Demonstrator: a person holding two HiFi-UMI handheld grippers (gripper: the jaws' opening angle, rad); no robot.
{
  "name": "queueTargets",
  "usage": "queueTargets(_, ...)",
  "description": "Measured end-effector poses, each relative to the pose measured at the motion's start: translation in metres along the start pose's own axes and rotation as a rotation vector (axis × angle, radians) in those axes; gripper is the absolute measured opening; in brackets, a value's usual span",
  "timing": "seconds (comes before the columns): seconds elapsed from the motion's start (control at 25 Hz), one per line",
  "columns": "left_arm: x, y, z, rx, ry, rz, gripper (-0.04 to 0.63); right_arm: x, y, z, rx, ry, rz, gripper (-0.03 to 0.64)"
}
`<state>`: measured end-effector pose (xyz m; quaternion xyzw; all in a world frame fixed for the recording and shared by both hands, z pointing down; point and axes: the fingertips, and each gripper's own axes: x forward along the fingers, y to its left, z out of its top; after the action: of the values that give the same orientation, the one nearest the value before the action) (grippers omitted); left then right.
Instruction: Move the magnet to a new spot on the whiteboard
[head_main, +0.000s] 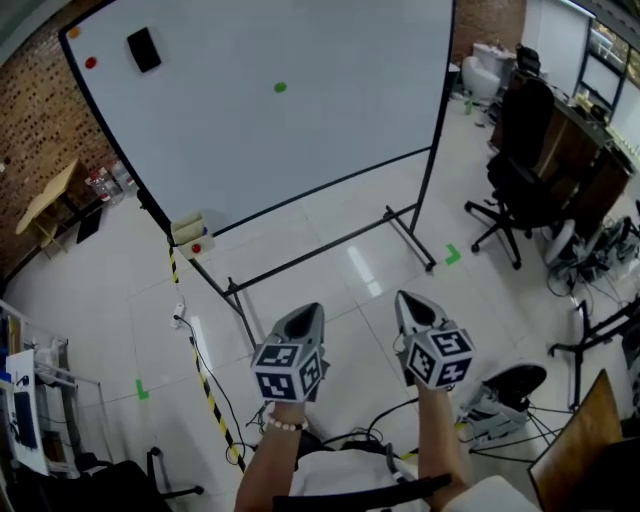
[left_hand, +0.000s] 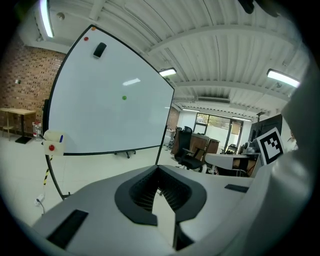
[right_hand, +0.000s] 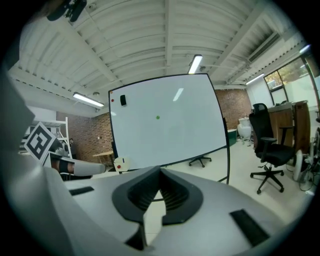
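Spotted a green magnet (head_main: 280, 87) stuck on the whiteboard (head_main: 330, 140), upper middle of the white face, well apart from everything else up there. Also on the board, crowded into the top-left corner: a red magnet (head_main: 91, 62), an orange magnet (head_main: 73, 32) just above it by the frame, and a black eraser (head_main: 143, 49) just to their right. Can't tell which of the three is meant as "the" magnet.

Down at the board's lower-left corner, a small pale box (head_main: 190, 232) fixed to the stand, with a red dot on its front.

Both grippers well short of the board, held low and side by side over the white floor (head_main: 350, 240). Left gripper (head_main: 305, 310): jaws together, nothing between them. Right gripper (head_main: 410, 298): same deal, jaws closed on nothing. Beaded bracelet (head_main: 285, 424) on the left wrist.

Writing-wise, not much to report: only black-and-white square marker patterns on the gripper cubes (head_main: 288, 370). Poster (head_main: 20, 410) on a rack at the lower left, print too small to read.

Further out: black-and-yellow hazard tape (head_main: 205, 385) running across the floor from the stand, green tape corners (head_main: 453, 255) stuck to the tiles, a black office chair (head_main: 520, 175) off to the right, brick wall (head_main: 30, 130) and a wooden table (head_main: 45, 205) on the left.
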<state>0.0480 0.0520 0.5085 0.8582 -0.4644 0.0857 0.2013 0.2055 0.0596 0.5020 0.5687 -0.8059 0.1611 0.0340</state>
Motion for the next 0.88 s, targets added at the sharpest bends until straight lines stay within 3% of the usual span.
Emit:
queueTargets(0.24,-0.033,0.007,0.002,-0.002,-0.013,0.004,-0.005,-0.012,0.037,0.004,-0.027,0.000,0.018,0.002)
queueTargets(0.88,-0.070,0.049,0.023,-0.002,-0.050,-0.081,-0.005,-0.002,0.112,0.008,-0.074,-0.007,-0.040,0.002)
